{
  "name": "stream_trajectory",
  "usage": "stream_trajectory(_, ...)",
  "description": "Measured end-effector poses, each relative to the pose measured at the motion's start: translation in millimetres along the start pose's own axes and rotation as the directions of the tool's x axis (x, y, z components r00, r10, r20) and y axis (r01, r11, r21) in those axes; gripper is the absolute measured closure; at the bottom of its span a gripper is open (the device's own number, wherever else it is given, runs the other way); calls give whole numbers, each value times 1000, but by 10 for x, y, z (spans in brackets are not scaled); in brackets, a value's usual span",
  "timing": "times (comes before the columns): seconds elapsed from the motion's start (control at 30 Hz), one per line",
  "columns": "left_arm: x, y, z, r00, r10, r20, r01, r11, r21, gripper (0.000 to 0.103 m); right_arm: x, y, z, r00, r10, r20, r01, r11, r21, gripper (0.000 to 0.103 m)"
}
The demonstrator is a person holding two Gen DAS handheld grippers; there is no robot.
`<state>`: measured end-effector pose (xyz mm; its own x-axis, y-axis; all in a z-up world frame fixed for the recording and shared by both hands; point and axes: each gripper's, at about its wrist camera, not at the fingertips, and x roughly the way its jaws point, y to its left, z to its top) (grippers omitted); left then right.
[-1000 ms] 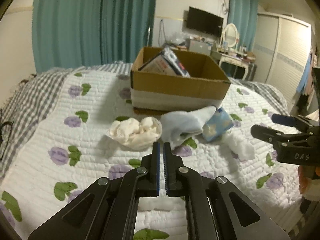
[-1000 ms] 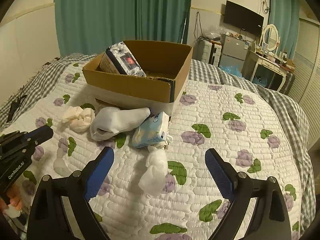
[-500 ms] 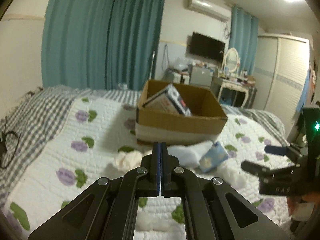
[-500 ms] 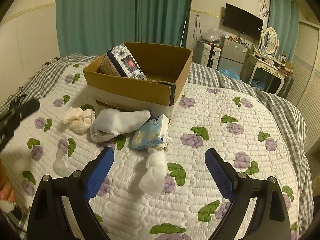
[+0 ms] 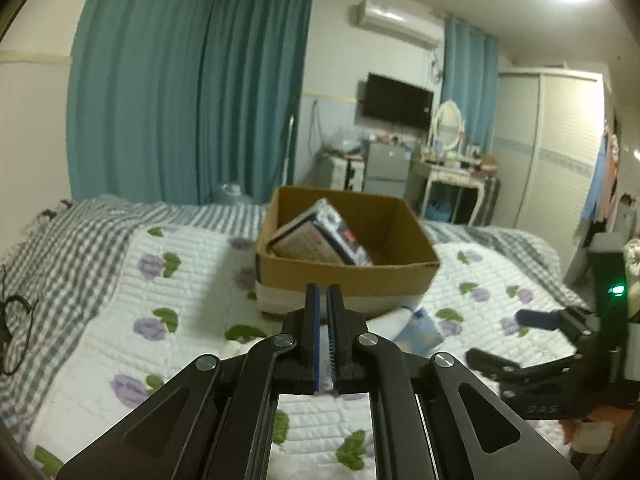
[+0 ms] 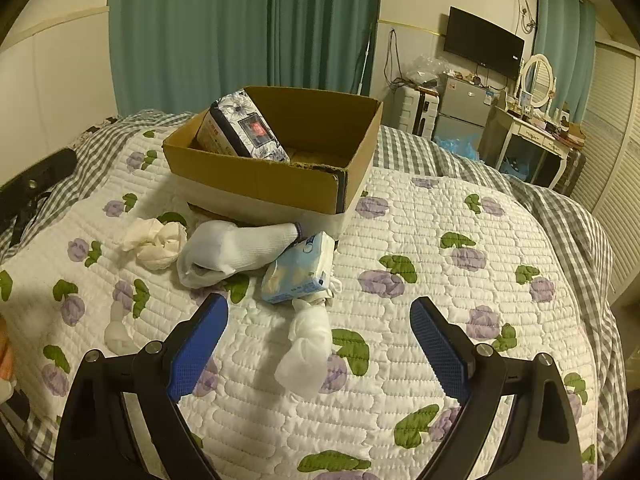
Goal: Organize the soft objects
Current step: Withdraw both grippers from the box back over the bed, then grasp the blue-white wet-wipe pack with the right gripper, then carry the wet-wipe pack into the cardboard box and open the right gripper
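Observation:
My left gripper (image 5: 323, 292) hovers over the quilt, aimed at the cardboard box (image 5: 348, 280). Its jaws are a thin slit apart and starting to open, with nothing between them. My right gripper (image 6: 319, 304) stands wide open and empty above a white rolled sock (image 6: 308, 352). Just beyond lie a blue tissue packet (image 6: 298, 276), a long white sock (image 6: 236, 248) and a crumpled cream cloth (image 6: 158, 242), all in front of the box (image 6: 280, 184). A small white roll (image 6: 118, 332) lies at the left. A patterned tissue pack (image 6: 244, 128) leans inside the box.
The floral quilt (image 6: 460, 280) covers the bed, with grey checked bedding (image 6: 560, 200) around it. Teal curtains hang behind. A fridge, dressing table and wardrobe stand at the far right. A black cable (image 5: 12, 332) lies at the bed's left edge.
My left gripper has risen and tilted upward, so the soft things have sunk behind its fingers and more of the room shows. The right gripper has stayed still and open.

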<state>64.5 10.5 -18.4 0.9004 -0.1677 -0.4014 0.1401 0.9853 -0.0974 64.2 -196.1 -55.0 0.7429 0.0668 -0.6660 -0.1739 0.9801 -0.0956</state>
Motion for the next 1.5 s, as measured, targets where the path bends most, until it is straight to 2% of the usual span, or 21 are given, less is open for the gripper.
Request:
stream_trajectory(0.13, 144, 104, -12, 999, 10, -39, -11, 1000, -25, 96, 15, 25, 54, 1000, -8, 8, 8, 1000, -23, 10)
stream_trajectory(0.37, 545, 310, -121, 986, 54, -157, -51, 998, 27, 96, 204, 31, 255, 1000, 18, -15, -18, 999, -41, 10)
stream_trajectory(0.5, 720, 392, -272, 973, 47, -225, -45, 999, 15, 96, 527, 64, 417, 997, 19, -69, -23, 998, -63, 10)
stream_trajectory(0.6, 862, 396, -388, 957, 39, -289, -37, 999, 13, 96, 781, 95, 437, 992, 26, -123, -34, 997, -66, 10)
stream_trajectory(0.67, 905, 378, -452, 953, 18, -301, -15, 1000, 12, 96, 965, 132, 404, 986, 22, -166, -36, 996, -83, 10)
stream_trajectory(0.7, 907, 370, -464, 954, 10, -301, -8, 1000, 8, 96, 1026, 143, 375, 983, 21, -181, -37, 995, -89, 10)
stream_trajectory(0.73, 884, 362, -472, 958, 1, -286, 0, 1000, 2, 96, 1076, 151, 341, 981, 23, -193, -42, 995, -95, 16)
stream_trajectory(0.77, 841, 352, -466, 967, 4, -255, -4, 1000, 2, 96, 1107, 154, 306, 979, 26, -202, -46, 994, -98, 26)
stream_trajectory(0.8, 805, 337, -456, 972, 6, -236, -4, 1000, 8, 100, 1125, 155, 282, 978, 29, -207, -51, 994, -101, 31)
stream_trajectory(0.83, 769, 324, -435, 976, 0, -219, 3, 1000, 11, 103, 1146, 152, 260, 976, 31, -214, -54, 993, -102, 44)
stream_trajectory(0.87, 728, 317, -414, 979, -1, -203, 3, 1000, 9, 103, 1163, 142, 243, 975, 35, -221, -58, 993, -101, 60)
stream_trajectory(0.9, 683, 313, -397, 982, -12, -190, 13, 1000, 2, 103, 1170, 128, 228, 973, 42, -226, -65, 993, -97, 61)
stream_trajectory(0.97, 607, 320, -363, 986, -25, -166, 22, 1000, -17, 103, 1142, 110, 218, 976, 49, -213, -70, 993, -91, 70)
stream_trajectory(1.07, 530, 291, -335, 988, -32, -153, 29, 999, -20, 103, 1005, 75, 212, 983, 60, -175, -75, 994, -80, 75)
stream_trajectory(1.37, 290, 168, -198, 994, -21, -111, 21, 1000, -2, 103, 463, -119, 231, 997, 54, -60, -54, 998, -8, 76)
stream_trajectory(1.5, 136, 103, -59, 998, -27, -60, 29, 999, 32, 103, 167, -148, 336, 997, 74, 6, -74, 997, 14, 76)
